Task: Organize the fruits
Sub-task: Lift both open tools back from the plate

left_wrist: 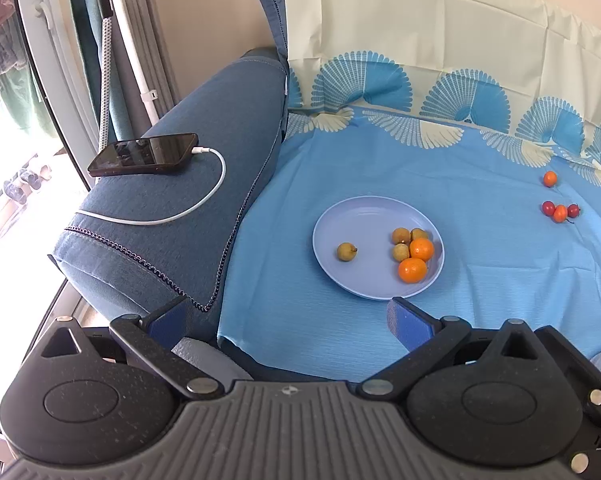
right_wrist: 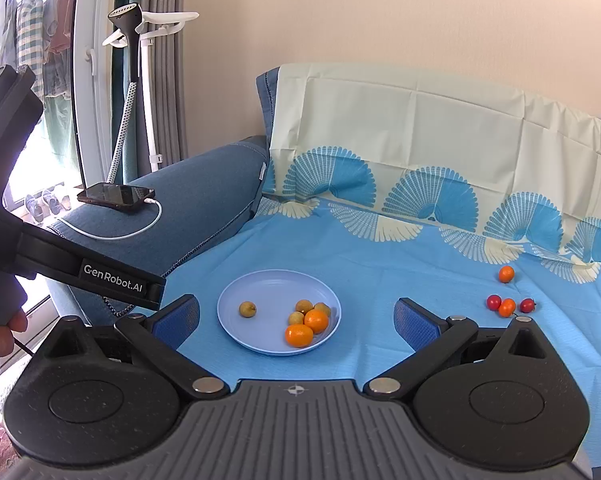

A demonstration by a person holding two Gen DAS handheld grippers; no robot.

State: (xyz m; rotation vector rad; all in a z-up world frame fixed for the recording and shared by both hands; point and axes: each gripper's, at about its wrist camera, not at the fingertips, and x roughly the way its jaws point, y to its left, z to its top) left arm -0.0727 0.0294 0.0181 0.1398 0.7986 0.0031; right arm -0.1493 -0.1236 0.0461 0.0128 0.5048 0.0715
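Six fruits on plate (right_wrist: 236, 292), four small fruits (right_wrist: 507, 306) left on sheet (right_wrist: 380, 264); left gripper (left_wrist: 288, 320) and right gripper (right_wrist: 296, 316) wide apart, empty.

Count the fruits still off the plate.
4, all on the blue cloth right of the plate: one orange fruit alone, then a touching row of red, orange, red. None looks hidden.
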